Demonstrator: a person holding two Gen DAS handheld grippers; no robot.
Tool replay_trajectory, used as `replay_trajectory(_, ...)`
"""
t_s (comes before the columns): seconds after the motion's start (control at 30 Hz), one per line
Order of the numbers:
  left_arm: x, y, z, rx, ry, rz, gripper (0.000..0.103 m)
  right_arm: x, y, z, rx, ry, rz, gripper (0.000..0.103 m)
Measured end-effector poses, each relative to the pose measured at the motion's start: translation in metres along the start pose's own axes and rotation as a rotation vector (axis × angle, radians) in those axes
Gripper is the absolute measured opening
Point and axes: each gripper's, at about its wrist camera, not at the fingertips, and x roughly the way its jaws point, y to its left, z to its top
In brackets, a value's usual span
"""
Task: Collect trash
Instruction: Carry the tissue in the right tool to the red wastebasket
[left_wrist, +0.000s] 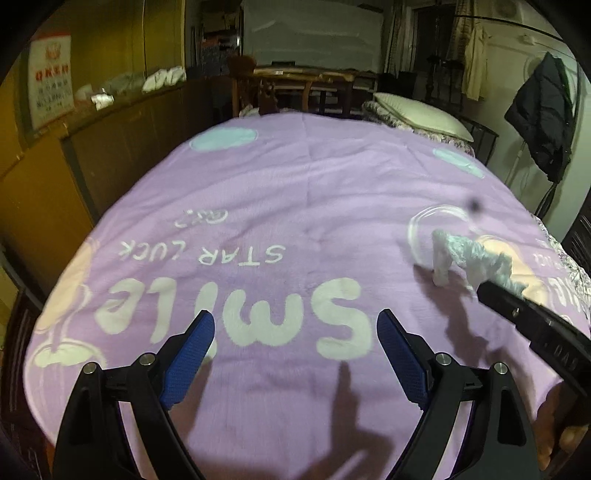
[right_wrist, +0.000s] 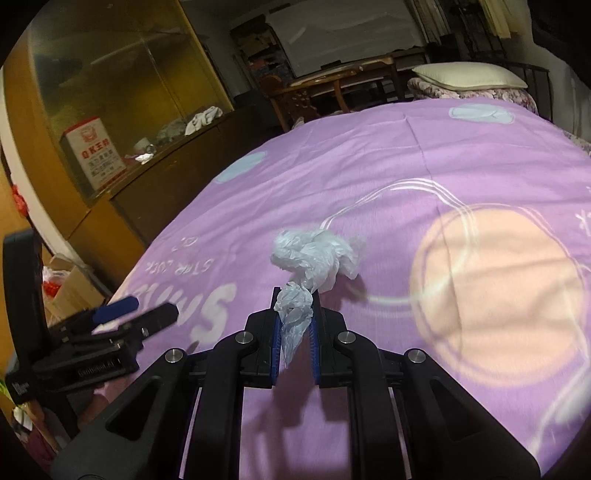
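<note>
A crumpled pale plastic bag (right_wrist: 314, 258) is on the purple bed cover (right_wrist: 369, 155). My right gripper (right_wrist: 294, 295) is shut on the bag's near end, just above the cover. In the left wrist view the same bag (left_wrist: 465, 258) shows at the right with the right gripper's black finger (left_wrist: 517, 314) on it. My left gripper (left_wrist: 295, 321) is open and empty, low over the word "SMILE" on the cover (left_wrist: 295, 184). The left gripper also shows at the left edge of the right wrist view (right_wrist: 136, 310).
A wooden cabinet (right_wrist: 110, 122) with a glass door runs along the bed's left side. A pillow (right_wrist: 469, 75) lies at the far end. A wooden table (right_wrist: 340, 81) stands behind the bed. A dark jacket (left_wrist: 543, 110) hangs at the right. Cardboard boxes (right_wrist: 70, 288) sit on the floor.
</note>
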Motion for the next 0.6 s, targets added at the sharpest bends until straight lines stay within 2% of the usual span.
replay_trajectory(0.3,-0.082,-0.018,-0.004,0.026,-0.112,-0.026,0.088,-0.080,0.029,-0.006,-0.070,-0.112,0.059,0.014)
replay_trajectory(0.47,-0.137,-0.018,-0.009,0.034,-0.188,-0.017,0.088,-0.125,0.059,-0.005,-0.127,-0.188,0.132,0.014)
replay_trajectory(0.6,-0.186,-0.004,-0.016,0.016,-0.235,0.002,0.088,-0.160,0.085,-0.009,-0.176,-0.233,0.216,0.014)
